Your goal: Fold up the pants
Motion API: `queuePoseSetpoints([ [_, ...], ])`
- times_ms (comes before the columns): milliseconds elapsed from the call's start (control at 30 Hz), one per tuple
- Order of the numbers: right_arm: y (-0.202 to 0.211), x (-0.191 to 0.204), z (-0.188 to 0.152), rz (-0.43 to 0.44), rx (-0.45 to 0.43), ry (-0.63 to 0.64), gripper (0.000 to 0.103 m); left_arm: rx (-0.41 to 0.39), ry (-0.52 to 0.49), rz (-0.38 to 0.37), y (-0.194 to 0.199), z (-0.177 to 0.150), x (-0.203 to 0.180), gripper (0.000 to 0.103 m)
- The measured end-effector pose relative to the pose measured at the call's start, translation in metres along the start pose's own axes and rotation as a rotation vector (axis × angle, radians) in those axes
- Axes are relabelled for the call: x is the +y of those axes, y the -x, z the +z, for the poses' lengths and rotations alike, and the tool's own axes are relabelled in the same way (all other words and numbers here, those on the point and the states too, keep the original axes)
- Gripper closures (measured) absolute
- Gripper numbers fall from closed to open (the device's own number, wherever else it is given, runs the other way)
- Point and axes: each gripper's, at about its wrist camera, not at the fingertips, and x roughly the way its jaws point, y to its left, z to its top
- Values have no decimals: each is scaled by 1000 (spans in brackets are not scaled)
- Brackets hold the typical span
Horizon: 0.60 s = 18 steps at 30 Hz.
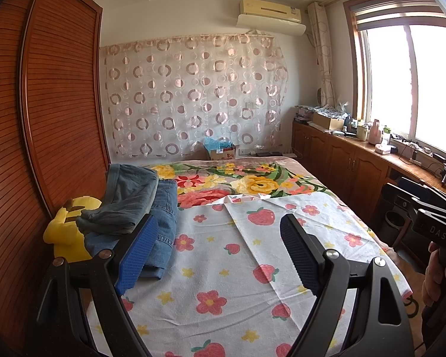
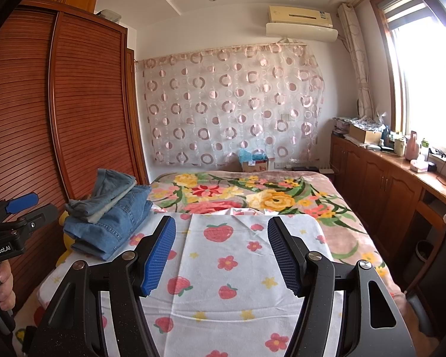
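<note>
The left gripper and the right gripper are held above the strawberry-print sheet on the bed, each with its blue-padded jaws spread wide and nothing between them. The pants are located at the left edge of the bed beside the wooden wardrobe, where a blue denim pair is stacked folded under a grey-blue pair, partly covering a yellow plush toy. Both grippers are kept apart from the stack, and the floral blanket is seen beyond the sheet.
</note>
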Motion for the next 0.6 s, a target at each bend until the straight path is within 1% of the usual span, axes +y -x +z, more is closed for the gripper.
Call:
queuePoseSetpoints([
  [600, 0, 0, 0, 0, -1, -1, 36, 0, 0, 0, 0, 0, -1, 18],
])
